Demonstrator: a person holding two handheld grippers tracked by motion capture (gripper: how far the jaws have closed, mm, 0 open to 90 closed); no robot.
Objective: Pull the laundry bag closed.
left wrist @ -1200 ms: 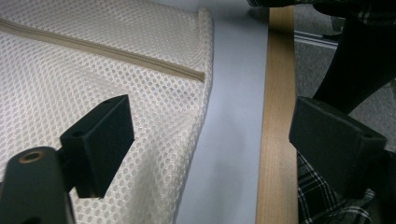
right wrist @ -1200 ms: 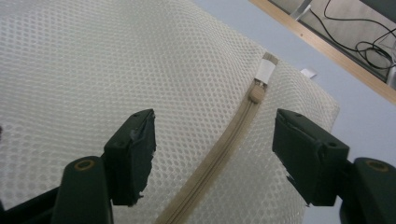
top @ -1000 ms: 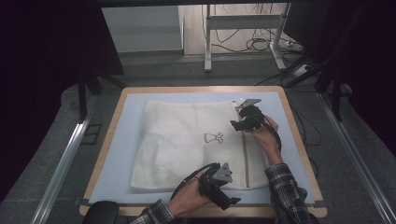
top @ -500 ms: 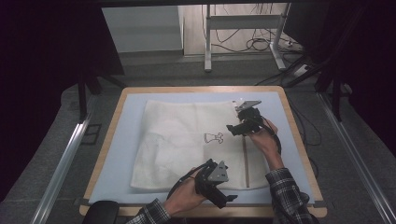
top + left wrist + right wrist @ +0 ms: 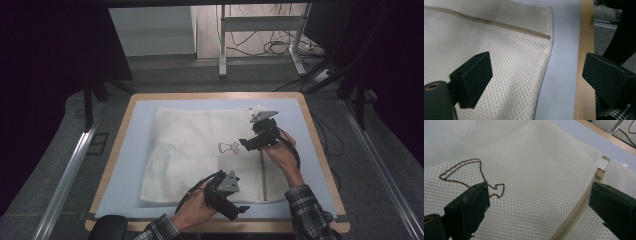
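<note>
A cream mesh laundry bag lies flat on the blue mat. It has a brown embroidered mark and a zipper along its right side. My right gripper hovers over the bag beside the mark, open, and its jaws have just been opening with only mesh beneath them. The zipper pull lies past its right jaw. My left gripper stands open at the bag's near right corner. Its jaws have just closed slightly, and the bag's edge lies below them, unpinched.
The mat sits in a wooden-rimmed tabletop, and the rim runs close by the left gripper. Metal rails flank the table. A frame leg and cables stand behind it. Plaid sleeves enter from the bottom.
The right gripper has drifted slightly left over the bag and its jaws stand wider. The left gripper has stayed at the near corner.
</note>
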